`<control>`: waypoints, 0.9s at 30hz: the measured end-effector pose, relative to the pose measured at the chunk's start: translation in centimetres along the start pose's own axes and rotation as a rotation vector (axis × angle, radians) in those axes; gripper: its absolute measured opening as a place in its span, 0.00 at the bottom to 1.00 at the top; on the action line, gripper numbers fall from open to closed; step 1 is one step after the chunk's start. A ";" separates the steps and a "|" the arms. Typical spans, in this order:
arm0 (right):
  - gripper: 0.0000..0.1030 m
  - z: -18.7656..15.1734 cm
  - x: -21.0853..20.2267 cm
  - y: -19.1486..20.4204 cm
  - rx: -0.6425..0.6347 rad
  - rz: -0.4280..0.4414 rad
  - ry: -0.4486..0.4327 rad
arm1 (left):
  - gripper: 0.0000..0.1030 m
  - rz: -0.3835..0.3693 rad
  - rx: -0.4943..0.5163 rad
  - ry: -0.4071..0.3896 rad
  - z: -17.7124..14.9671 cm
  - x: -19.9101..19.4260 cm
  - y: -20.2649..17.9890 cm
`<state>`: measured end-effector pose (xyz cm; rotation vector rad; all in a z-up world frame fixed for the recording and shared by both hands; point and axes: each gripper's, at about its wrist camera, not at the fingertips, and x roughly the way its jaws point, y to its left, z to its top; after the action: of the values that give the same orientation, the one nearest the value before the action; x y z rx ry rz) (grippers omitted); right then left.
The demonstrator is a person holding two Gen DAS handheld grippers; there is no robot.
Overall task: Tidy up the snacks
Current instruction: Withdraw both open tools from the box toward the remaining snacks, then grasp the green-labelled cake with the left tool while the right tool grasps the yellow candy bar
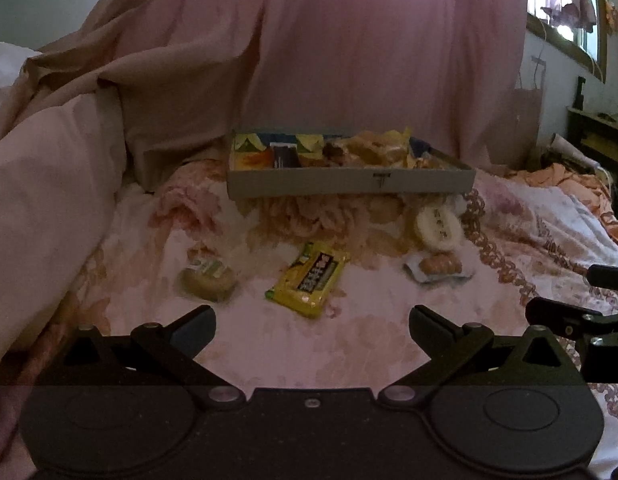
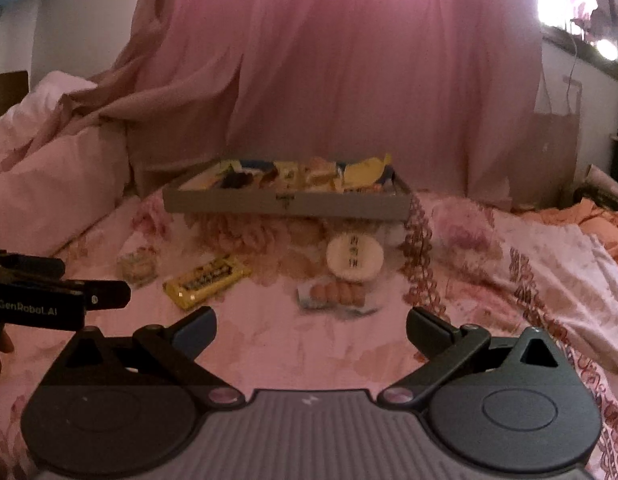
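Note:
A shallow grey box (image 1: pixel 349 184) (image 2: pixel 229 202) with several snacks in it lies on the floral bed. In front of it lie loose snacks: a yellow packet (image 1: pixel 309 278) (image 2: pixel 207 280), a small clear-wrapped cake (image 1: pixel 209 280) (image 2: pixel 137 266), a round white packet (image 1: pixel 437 228) (image 2: pixel 355 260) and a clear packet of small buns (image 1: pixel 439 266) (image 2: pixel 337 294). My left gripper (image 1: pixel 312 326) is open and empty, just short of the yellow packet. My right gripper (image 2: pixel 311 328) is open and empty, just short of the bun packet.
A pink curtain (image 1: pixel 369 60) hangs behind the box. A bunched duvet (image 1: pixel 49 200) rises on the left. Orange bedding (image 2: pixel 605 216) and dark furniture (image 1: pixel 597 140) are at the right. Each gripper shows at the edge of the other's view.

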<state>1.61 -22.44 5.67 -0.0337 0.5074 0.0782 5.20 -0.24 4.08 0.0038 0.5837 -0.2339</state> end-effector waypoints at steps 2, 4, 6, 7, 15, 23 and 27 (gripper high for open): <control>1.00 -0.2 0.4 -0.1 0.005 0.002 0.020 | 0.99 0.003 0.003 0.010 -0.1 0.2 0.1; 1.00 -0.4 0.7 -0.2 0.011 0.003 0.036 | 0.99 0.005 0.002 0.022 -0.3 0.5 0.1; 1.00 -0.5 1.1 -0.2 0.015 0.003 0.052 | 0.99 0.008 -0.001 0.033 -0.4 0.8 0.3; 1.00 -0.6 1.2 -0.2 0.016 0.002 0.059 | 0.99 0.010 -0.003 0.038 -0.5 0.9 0.3; 1.00 -1.2 2.2 -0.2 0.017 -0.001 0.106 | 0.99 0.014 -0.018 0.067 -0.8 1.7 1.0; 1.00 -1.6 3.1 -0.1 0.019 0.005 0.139 | 0.99 0.025 -0.040 0.101 -0.9 2.6 1.8; 1.00 -1.8 3.7 -0.2 0.028 0.010 0.152 | 0.99 0.030 -0.050 0.128 -1.0 3.4 2.3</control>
<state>3.94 -22.46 2.29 -0.0102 0.6609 0.0784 7.90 1.36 1.29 -0.0207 0.7162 -0.1910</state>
